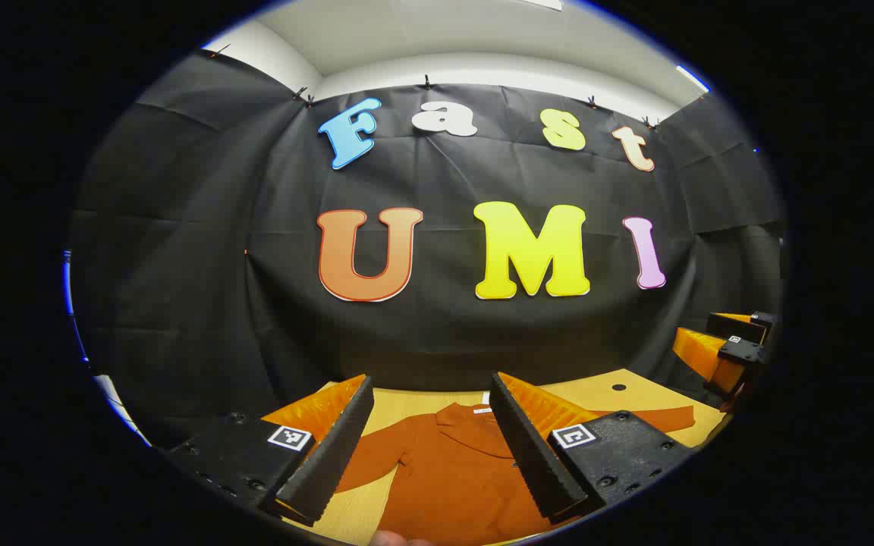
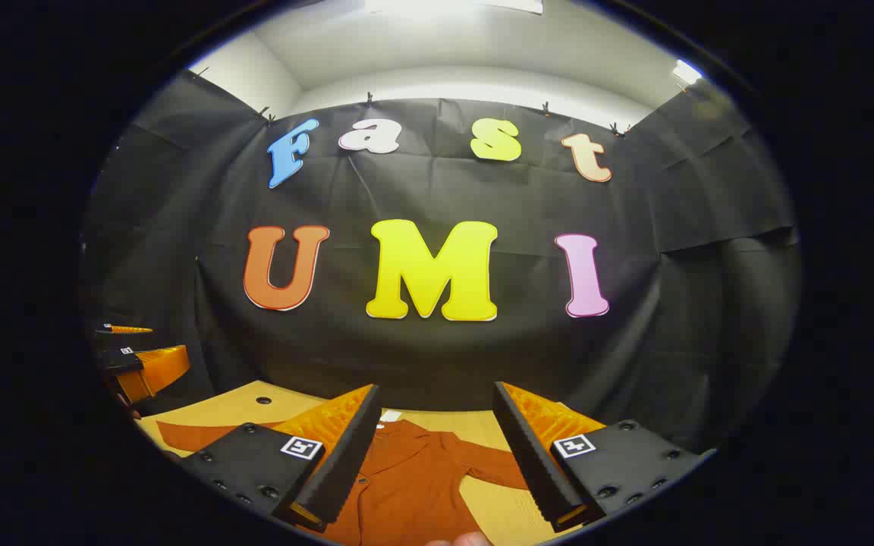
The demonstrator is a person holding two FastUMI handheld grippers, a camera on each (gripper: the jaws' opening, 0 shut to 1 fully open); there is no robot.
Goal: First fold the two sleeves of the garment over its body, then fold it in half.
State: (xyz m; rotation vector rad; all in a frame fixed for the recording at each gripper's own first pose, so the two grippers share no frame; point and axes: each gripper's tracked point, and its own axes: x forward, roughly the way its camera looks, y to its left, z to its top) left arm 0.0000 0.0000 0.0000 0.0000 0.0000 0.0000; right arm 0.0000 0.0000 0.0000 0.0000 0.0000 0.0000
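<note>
A rust-orange garment [image 1: 452,478] of soft woven cloth lies flat on the pale wood-grain table [image 1: 634,390], collar toward the black cloth wall, both sleeves spread outward. The left tongs [image 1: 431,447] hang above it, ridged wedge-shaped fingers wide apart and holding nothing; the shirt's body sits between and below them. The right tongs [image 2: 431,455] likewise gape empty over the collar [image 2: 399,432] and one sleeve [image 2: 490,462].

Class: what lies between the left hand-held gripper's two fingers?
In the left gripper view, the shirt's collar and body show below the left hand-held gripper's open fingers.
</note>
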